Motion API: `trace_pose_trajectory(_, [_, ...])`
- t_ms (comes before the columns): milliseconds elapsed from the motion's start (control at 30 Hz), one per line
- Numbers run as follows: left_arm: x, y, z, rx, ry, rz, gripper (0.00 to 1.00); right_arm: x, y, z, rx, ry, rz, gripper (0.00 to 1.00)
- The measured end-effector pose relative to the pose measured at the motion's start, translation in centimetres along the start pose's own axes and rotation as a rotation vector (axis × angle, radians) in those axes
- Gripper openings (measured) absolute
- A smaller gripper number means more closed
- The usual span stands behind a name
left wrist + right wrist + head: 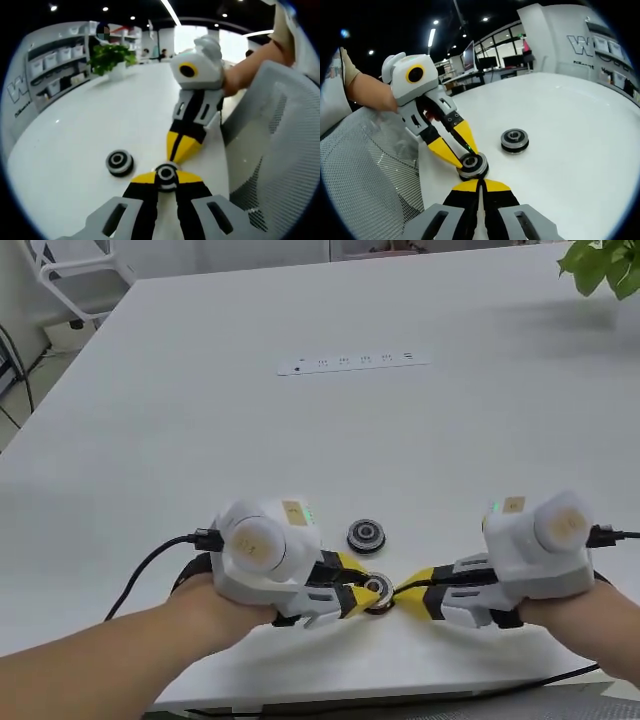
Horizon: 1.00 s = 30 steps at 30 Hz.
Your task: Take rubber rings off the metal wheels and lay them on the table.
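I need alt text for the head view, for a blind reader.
The left gripper and right gripper, each held in a hand, meet at a small metal wheel near the front edge of the white table. A second wheel lies just beyond; a power strip lies farther back.

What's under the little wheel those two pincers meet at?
The white table, near its front edge. The left gripper clamps the wheel and the right gripper touches it, hiding its underside: resting or lifted, I cannot tell.
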State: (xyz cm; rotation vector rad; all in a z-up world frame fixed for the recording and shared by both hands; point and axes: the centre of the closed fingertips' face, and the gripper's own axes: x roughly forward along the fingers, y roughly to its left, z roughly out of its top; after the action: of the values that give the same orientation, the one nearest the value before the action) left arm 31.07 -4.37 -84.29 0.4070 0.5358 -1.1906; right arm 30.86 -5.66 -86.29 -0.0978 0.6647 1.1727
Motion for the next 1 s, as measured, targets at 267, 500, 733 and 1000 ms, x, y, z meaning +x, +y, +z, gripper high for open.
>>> trace_pose_trajectory(267, [0.0, 0.0, 0.0, 0.004, 0.006, 0.004, 0.13, -0.2, 0.0, 0.3, 0.109, -0.041, 0.002, 0.00])
trace_pose_trajectory(500, [0.0, 0.0, -0.1, 0.005, 0.008, 0.006, 0.13, -0.8, 0.0, 1.2, 0.223, -0.115, 0.008, 0.00])
trace_pose_trajectory(733, [0.1, 0.0, 0.0, -0.006, 0.012, 0.013, 0.13, -0.8, 0.2, 1.7, 0.272, -0.148, 0.010, 0.00])
trace_pose_trajectory(1000, [0.1, 0.1, 0.0, -0.011, 0.023, 0.027, 0.12, -0.8, 1.0, 2.1, 0.284, -0.164, -0.001, 0.00])
